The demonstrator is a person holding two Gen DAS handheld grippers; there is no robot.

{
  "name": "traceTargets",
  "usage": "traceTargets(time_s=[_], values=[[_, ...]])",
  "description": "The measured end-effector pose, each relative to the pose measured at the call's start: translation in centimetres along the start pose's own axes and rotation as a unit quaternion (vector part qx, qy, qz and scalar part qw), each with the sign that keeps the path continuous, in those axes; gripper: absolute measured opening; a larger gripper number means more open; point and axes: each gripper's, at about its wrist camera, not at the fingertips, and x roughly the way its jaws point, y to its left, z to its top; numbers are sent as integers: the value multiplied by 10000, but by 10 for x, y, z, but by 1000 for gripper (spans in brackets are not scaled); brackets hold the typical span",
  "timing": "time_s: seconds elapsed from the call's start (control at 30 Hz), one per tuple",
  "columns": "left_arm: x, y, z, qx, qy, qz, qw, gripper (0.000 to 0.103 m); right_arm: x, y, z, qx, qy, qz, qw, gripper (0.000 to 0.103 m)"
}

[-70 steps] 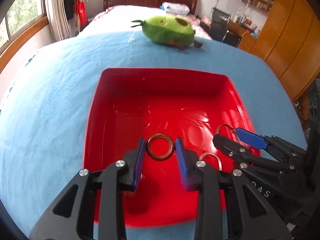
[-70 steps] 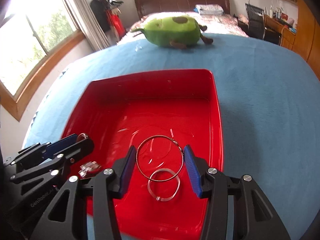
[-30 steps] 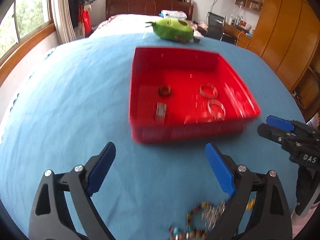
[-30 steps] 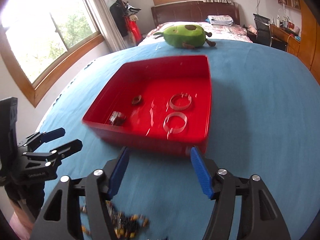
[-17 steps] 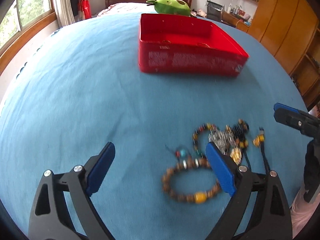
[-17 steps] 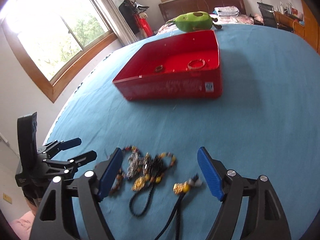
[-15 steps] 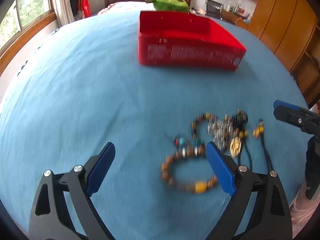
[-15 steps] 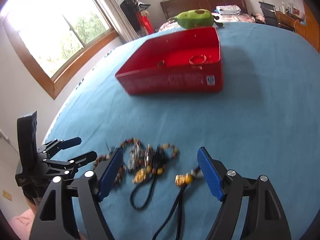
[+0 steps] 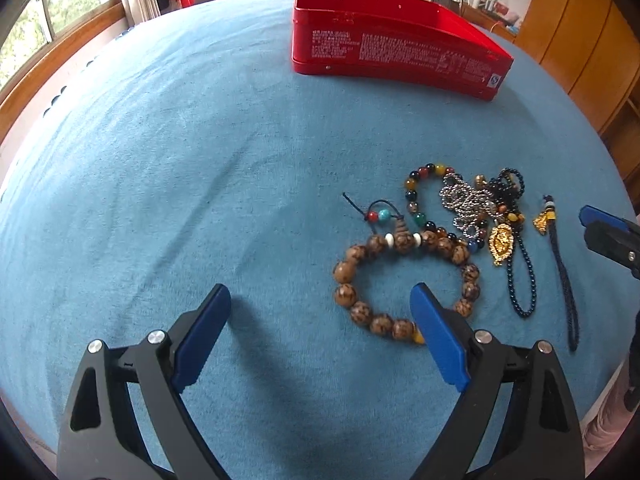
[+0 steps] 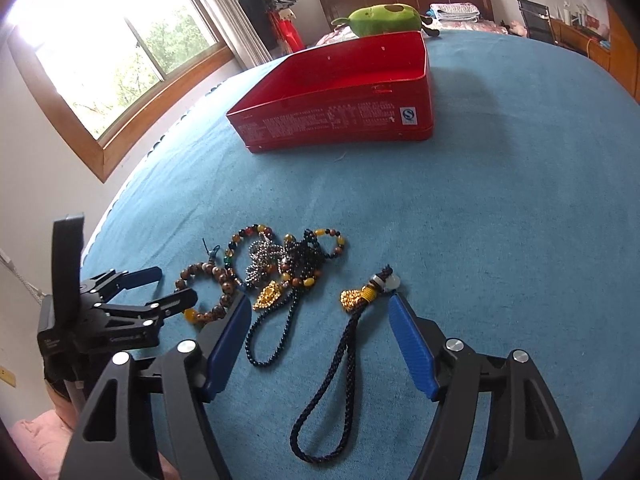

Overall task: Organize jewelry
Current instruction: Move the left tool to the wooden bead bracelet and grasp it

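Now w/ left hand-held gripper [image 9: 320,304] spread but closing beside the wooden bead bracelet [image 9: 404,280] on the blue worktop [image 9: 200,160], I'd shift right & straddle one bead strand, right hand-held gripper [image 10: 316,312] closing, empty, over the cord charm [image 10: 340,364]

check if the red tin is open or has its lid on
Open: the red tin has no lid on, and its red inner walls show above the rim.

glossy red metal tin [image 9: 400,52]; matt blue cloth [image 9: 160,160]; wooden beads [image 9: 400,280].

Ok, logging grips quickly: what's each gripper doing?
Left gripper: jaws closing, holding nothing.
Right gripper: jaws closing, holding nothing.
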Motion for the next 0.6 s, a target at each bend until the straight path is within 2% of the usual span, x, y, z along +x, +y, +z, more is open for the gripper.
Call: traceTargets(time_s=[0.13, 0.2, 0.3, 0.33, 0.4, 0.47, 0.6], values=[[4, -4, 3, 216, 4, 42, 9998, 76, -1, -5, -1, 42, -8, -15, 10000, 69], [4, -5, 4, 261, -9, 45, 9996, 66, -1, -8, 0, 82, -11, -19, 10000, 69], [3, -6, 6, 310, -57, 60, 9995, 46, 2, -11, 1, 153, 37, -27, 9999, 69], [3, -6, 6, 335, -79, 52, 9994, 42, 3, -12, 2, 175, 58, -24, 9998, 68], [3, -10, 7, 384, -137, 33, 9992, 24, 5, -14, 2, 230, 111, -16, 9997, 68], [3, -12, 9, 365, -168, -82, 9992, 12, 8, -17, 3, 273, 148, -20, 9995, 68], [4, -8, 10, 241, -197, -295, 9991, 9, 11, -24, 4, 421, 246, -27, 9988, 68]])
